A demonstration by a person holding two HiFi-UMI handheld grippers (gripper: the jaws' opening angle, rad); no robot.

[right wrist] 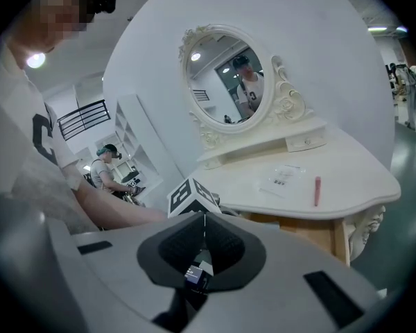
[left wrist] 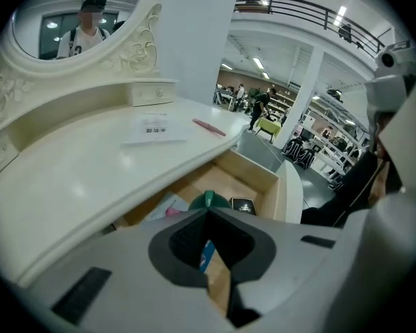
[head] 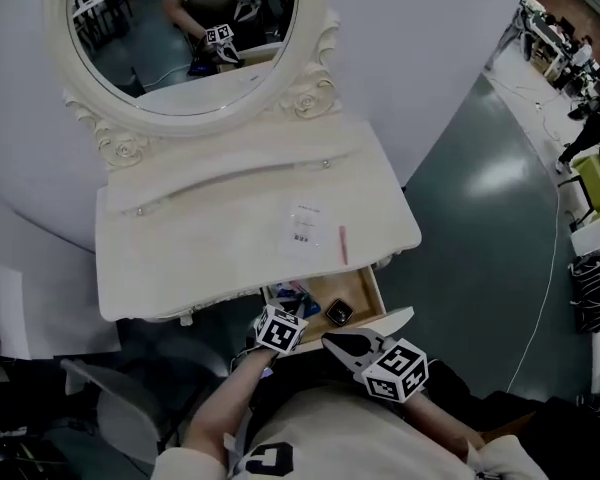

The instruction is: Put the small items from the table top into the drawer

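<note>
A clear packet with a printed label (head: 305, 224) and a thin pink stick (head: 343, 244) lie on the white dressing table (head: 180, 258). Under the table's front edge a wooden drawer (head: 366, 288) stands open, holding a black square item (head: 338, 313) and blue things (head: 291, 293). My left gripper (head: 280, 308) is over the drawer's near left end, jaws shut with nothing held; in its own view the tips (left wrist: 208, 214) meet in front of a green item (left wrist: 209, 200). My right gripper (head: 327, 339) hovers shut just before the drawer front, empty (right wrist: 204, 217).
An oval mirror (head: 185, 28) in a carved frame stands at the back of the table, above a raised shelf with small knobs (head: 230, 173). Grey floor runs to the right, with people and desks far off. A chair (head: 130, 408) stands at the lower left.
</note>
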